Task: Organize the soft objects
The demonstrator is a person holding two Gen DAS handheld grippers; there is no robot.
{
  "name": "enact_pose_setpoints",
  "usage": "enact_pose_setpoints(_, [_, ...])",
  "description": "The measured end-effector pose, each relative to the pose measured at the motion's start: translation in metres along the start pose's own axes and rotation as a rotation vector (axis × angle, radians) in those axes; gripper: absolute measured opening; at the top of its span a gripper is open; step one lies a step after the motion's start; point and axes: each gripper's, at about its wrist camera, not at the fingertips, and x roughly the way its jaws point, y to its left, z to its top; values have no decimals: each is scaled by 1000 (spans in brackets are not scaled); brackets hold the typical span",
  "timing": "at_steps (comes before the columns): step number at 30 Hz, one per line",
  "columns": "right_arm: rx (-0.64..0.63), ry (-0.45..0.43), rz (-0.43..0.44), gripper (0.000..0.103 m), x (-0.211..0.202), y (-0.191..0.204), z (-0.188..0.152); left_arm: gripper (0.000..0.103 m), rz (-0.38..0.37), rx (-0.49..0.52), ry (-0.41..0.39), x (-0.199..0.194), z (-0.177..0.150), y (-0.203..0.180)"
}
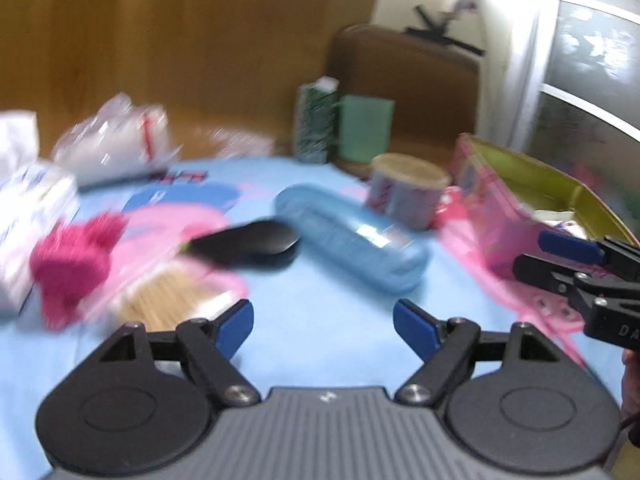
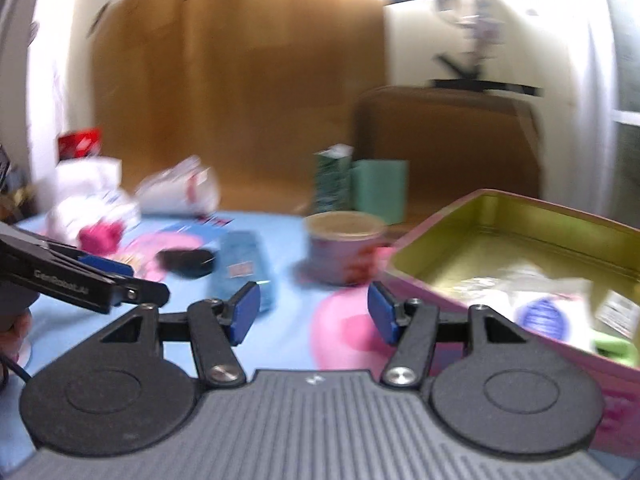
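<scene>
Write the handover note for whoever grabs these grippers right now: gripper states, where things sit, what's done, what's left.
Left gripper: open, empty, above the blue cloth.
Right gripper: open, empty, beside the pink tin.
Done: the tin already holds a few packets; blur hides what they are.
Left: magenta fuzzy item at the cloth's left side, not yet picked up. Blue case, black case and cup lie mid-cloth.

Home bedroom: cartoon-print bedsheet [image 1: 320,320], wooden headboard [image 1: 180,40], household clutter.
</scene>
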Motion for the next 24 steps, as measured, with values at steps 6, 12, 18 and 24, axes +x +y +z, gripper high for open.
enact_pose_setpoints(6, [-68,107,75,75,58,17,14,80,-23,-53,-15,4,-10,13])
enact_pose_setpoints(12, [-95,206,96,74,101,27,15,80,-64,-132,-35,3,-13,29])
enact_pose_setpoints(18, [-54,247,122,58,110,26,13,84,-68,-124,-33,5,-12,28])
enact_pose_setpoints(24, [-54,243,135,58,83,27,4,87,-70,-118,-30,5,-12,27])
